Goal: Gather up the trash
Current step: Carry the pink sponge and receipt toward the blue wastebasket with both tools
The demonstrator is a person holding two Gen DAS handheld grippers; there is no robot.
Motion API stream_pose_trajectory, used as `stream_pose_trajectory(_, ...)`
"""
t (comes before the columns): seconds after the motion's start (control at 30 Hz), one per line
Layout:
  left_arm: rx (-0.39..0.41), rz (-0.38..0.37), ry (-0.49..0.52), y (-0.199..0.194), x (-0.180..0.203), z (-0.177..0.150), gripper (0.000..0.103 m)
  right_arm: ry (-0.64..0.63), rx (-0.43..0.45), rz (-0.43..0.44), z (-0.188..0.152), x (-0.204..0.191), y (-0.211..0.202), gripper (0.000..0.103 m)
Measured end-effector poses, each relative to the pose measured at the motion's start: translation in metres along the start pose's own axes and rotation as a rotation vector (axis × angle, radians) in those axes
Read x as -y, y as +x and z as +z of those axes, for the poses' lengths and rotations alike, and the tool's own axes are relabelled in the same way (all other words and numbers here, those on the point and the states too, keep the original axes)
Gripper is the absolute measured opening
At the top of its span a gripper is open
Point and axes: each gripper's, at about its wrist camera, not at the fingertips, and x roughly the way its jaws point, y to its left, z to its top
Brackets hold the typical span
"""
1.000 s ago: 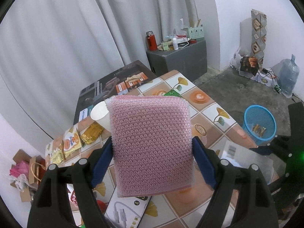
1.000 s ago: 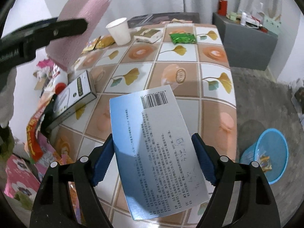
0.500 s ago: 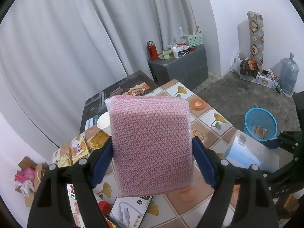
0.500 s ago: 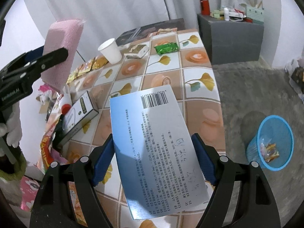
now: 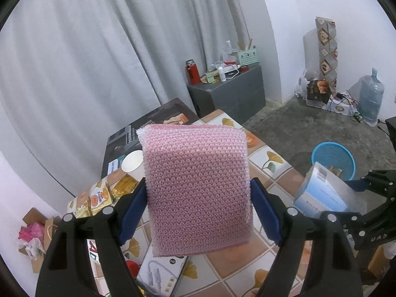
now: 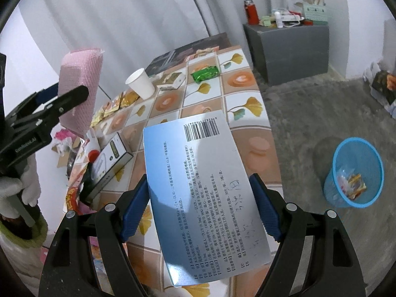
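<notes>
Left gripper (image 5: 198, 198) clamps pink sponge (image 5: 195, 188) — above table (image 5: 269, 168).

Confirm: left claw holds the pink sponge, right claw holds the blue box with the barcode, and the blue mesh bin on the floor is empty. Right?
Not quite. The blue mesh bin is not empty: the right wrist view shows a few colourful wrappers lying in it. The rest stands: the left claw is shut on the pink sponge, and the right claw is shut on the blue box with the barcode.
</notes>
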Motion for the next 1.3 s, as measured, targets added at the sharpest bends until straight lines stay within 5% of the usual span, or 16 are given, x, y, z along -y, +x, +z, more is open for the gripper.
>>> stream_pose_trajectory(0.93, 0.038, -0.031, 0.086, 0.003, 0.040, 0.022, 0.079, 0.159, 0.051, 0.029, 0.000, 0.056, -0.015, 0.075)
stream_pose_trajectory(1.3, -0.060, -0.278, 0.078, 0.049, 0.070, 0.062, 0.079, 0.394, 0.178, -0.074, -0.010, 0.145, -0.063, 0.074)
